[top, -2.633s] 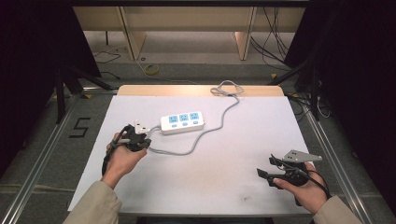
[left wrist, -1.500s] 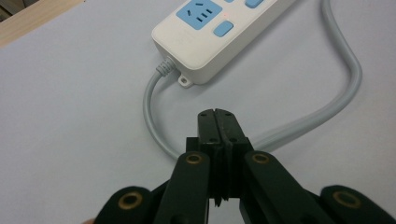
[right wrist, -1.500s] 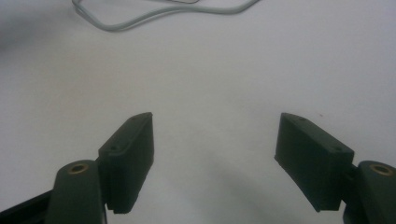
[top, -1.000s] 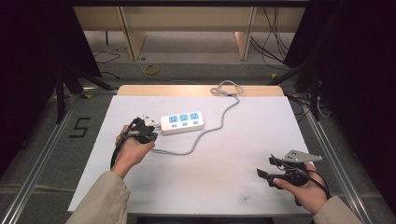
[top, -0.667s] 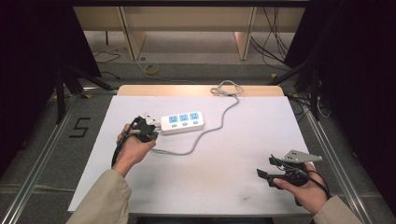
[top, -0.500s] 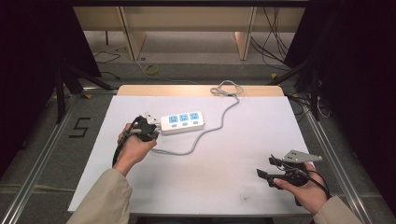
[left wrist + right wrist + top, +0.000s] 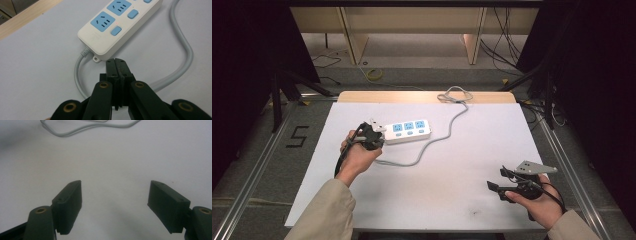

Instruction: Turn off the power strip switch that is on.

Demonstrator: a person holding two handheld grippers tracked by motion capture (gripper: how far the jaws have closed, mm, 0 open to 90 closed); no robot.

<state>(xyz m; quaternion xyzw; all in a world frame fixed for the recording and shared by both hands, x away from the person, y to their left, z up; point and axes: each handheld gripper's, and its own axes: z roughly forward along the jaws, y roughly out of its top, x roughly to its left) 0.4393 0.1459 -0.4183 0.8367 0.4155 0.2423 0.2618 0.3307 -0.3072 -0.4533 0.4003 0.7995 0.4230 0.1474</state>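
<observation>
Your left claw [image 7: 117, 65] is pinched shut, empty, just beside the power strip [image 7: 117, 23] on the table [image 7: 452, 175]. It's rigid, light, likely slippery; grip across its narrow sides. Right claw [image 7: 115, 205] gapes wide.

A white rectangular sheet [image 7: 472, 175] covers the table, whose pale wooden far edge [image 7: 412, 96] shows beyond it. The grey floor [image 7: 267, 165] around it carries a black numeral five [image 7: 298, 136] at the left, a coil of yellow cable [image 7: 373, 75] and loose black cables [image 7: 507, 45] farther back. Light wooden furniture panels [image 7: 412, 20] stand at the rear between dark black drapes [image 7: 247, 50].
</observation>
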